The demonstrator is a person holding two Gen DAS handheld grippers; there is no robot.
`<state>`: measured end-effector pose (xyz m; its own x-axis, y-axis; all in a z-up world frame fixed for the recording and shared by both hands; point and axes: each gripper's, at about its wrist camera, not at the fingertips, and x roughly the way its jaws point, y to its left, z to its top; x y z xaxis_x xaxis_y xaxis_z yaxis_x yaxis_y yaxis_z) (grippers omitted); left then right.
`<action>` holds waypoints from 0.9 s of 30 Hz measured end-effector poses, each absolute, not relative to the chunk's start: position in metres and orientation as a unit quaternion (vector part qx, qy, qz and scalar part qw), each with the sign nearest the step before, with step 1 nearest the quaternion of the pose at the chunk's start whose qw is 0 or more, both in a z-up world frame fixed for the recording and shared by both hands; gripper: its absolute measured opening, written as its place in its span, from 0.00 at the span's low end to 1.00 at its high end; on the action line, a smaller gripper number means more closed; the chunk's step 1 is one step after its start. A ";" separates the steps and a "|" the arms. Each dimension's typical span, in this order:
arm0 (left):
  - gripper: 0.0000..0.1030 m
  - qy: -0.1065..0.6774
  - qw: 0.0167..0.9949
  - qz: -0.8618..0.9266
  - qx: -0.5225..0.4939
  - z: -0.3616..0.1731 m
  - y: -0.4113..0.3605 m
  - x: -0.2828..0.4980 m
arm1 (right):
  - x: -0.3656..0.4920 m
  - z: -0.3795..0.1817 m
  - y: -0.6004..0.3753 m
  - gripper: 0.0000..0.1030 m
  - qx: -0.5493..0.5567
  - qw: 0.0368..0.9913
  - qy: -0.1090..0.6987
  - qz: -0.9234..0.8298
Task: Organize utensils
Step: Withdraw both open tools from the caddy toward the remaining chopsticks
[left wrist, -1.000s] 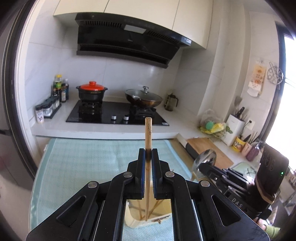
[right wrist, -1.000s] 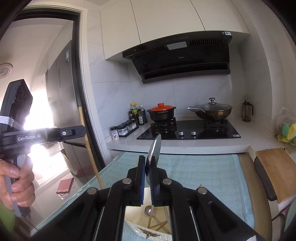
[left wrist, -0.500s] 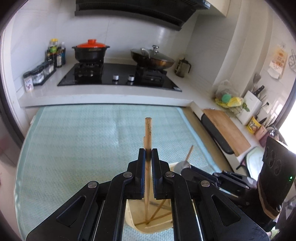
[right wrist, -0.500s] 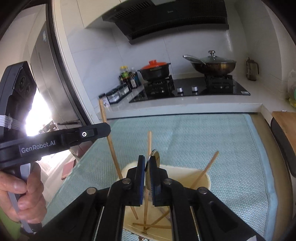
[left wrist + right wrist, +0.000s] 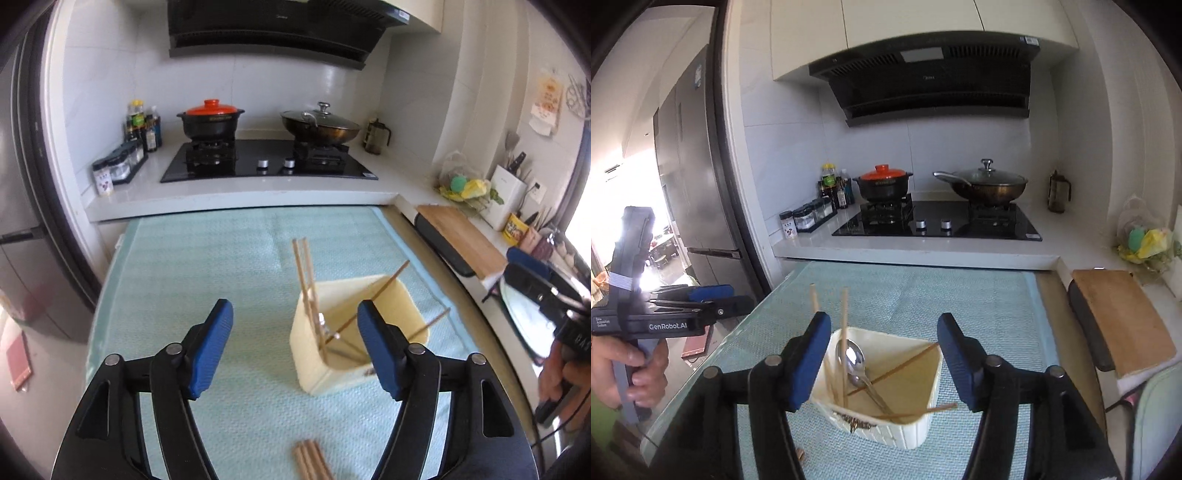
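Looking down both wrist views, I judge the job mostly done: the cream utensil holder (image 5: 886, 391) on the green mat (image 5: 221, 258) already carries several chopsticks (image 5: 304, 280), leaning at different angles, and a metal spoon (image 5: 851, 356) resting bowl-up inside. What looks left is a small bundle of chopsticks (image 5: 310, 461) lying on the mat near the bottom edge of the left view.

My left hand-held gripper (image 5: 295, 347) is spread wide and carries nothing, hovering just left of the holder. My right hand-held gripper (image 5: 882, 365) is equally wide and empty, above the holder.

The loose bundle is cut off by the frame, so I cannot count it. A second spoon may lie under the first; I cannot tell.
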<state>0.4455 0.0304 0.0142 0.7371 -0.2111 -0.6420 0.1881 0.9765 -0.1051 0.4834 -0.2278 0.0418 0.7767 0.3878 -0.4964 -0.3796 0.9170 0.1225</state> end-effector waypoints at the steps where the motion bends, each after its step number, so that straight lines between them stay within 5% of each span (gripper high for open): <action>1: 0.74 0.345 0.932 -0.106 -0.005 0.014 0.034 0.427 | 0.467 0.046 -0.232 0.60 0.002 0.945 0.258 0.202; 13: 0.82 0.335 0.939 -0.079 0.014 -0.045 0.049 0.252 | 0.285 -0.014 -0.236 0.60 -0.055 0.958 0.241 0.145; 27: 0.83 0.342 0.937 -0.060 -0.026 -0.101 0.031 0.219 | 0.228 -0.092 -0.209 0.60 -0.062 0.937 0.309 0.148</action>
<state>0.2191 0.0310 -0.1010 0.7591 -0.1308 -0.6377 0.0948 0.9914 -0.0905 0.2283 -0.2091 -0.0924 0.7645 0.2396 -0.5985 -0.3163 0.9483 -0.0244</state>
